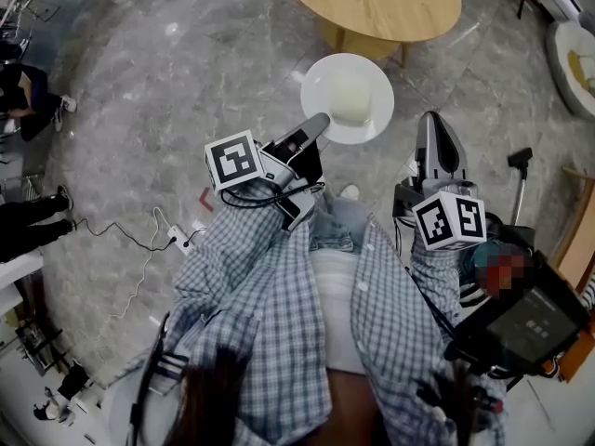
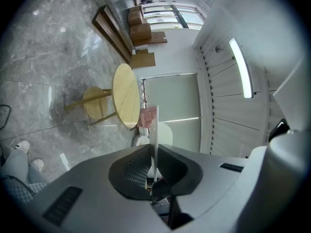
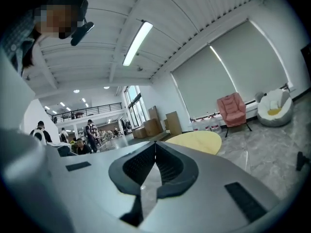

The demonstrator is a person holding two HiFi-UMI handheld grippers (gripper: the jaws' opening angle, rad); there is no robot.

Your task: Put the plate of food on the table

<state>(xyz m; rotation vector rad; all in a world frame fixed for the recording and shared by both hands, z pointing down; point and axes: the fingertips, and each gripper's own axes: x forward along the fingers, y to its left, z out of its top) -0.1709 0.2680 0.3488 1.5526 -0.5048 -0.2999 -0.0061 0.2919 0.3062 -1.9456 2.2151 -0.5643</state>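
A white plate [image 1: 321,86] with a pale piece of food [image 1: 351,98] is held level above the grey marble floor, just short of the round wooden table [image 1: 376,3]. My left gripper [image 1: 318,124] is shut on the plate's near-left rim. In the left gripper view the plate [image 2: 155,130] shows edge-on as a thin white line between the jaws of the left gripper [image 2: 154,165], with the table [image 2: 124,101] beyond. My right gripper [image 1: 437,142] hangs to the right of the plate, apart from it. In its own view the right gripper [image 3: 155,154] is shut on nothing, and the table [image 3: 194,142] lies ahead.
A white beanbag seat [image 1: 576,63] stands at the far right and a black upright tool [image 1: 521,161] beside my right arm. A cable and power strip [image 1: 175,240] lie on the floor at left. A pink armchair [image 3: 232,108] stands past the table. People stand in the background.
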